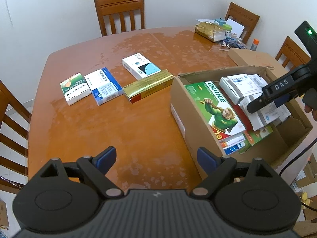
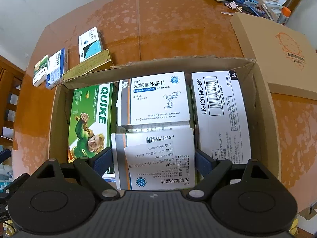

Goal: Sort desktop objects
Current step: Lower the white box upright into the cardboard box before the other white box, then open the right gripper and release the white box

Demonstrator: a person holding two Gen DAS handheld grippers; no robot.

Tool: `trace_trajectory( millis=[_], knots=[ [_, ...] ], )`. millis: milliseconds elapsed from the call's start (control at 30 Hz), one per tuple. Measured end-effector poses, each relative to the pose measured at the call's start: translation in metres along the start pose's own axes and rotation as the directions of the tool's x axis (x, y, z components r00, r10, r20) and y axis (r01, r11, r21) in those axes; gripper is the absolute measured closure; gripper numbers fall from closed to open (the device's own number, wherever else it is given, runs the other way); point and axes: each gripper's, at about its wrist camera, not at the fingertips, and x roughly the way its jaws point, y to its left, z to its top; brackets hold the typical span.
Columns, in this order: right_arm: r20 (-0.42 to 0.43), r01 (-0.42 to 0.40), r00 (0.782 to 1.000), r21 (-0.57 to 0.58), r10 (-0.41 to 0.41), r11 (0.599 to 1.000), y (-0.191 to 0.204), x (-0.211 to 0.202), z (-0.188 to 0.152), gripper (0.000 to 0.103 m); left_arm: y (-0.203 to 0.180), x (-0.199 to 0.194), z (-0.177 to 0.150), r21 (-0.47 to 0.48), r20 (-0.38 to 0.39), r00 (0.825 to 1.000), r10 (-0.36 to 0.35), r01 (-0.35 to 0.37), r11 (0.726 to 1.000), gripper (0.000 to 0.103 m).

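Note:
An open cardboard box point(image 1: 190, 109) point(image 2: 138, 67) on the wooden table point(image 1: 118, 129) holds several medicine boxes: a green QUIKE box point(image 1: 216, 107) point(image 2: 93, 119), a white box with a barcode point(image 2: 220, 115) and two white tablet boxes. My right gripper point(image 2: 153, 160) point(image 1: 257, 105) points down into it, open, with the nearer white tablet box point(image 2: 158, 148) between its blue pads point(image 2: 103, 158), which stand close beside its sides. My left gripper point(image 1: 156, 158) hangs open over bare table left of the carton, holding nothing. A row lies on the table: a green-white box point(image 1: 74, 88), a blue-white box point(image 1: 103, 86), a gold box point(image 1: 147, 88) and a white-teal box point(image 1: 140, 65).
A flat cardboard lid point(image 1: 255, 59) point(image 2: 277, 53) lies behind the carton at the right. A gold bag point(image 1: 210, 29) and a heap of small stationery sit at the far right corner. Wooden chairs point(image 1: 120, 11) stand around the table. A hand grips the right tool's handle point(image 1: 311, 107).

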Motion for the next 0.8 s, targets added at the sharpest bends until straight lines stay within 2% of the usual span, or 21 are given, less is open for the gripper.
trace_trajectory(
  millis=[800],
  knots=[
    [-0.027,0.03,0.999,0.011,-0.03,0.999,0.002,0.013,0.009,0.012,0.002,0.002,0.0,-0.007,-0.002,1.0,-0.003,0.003,1.0,0.014]
  ],
)
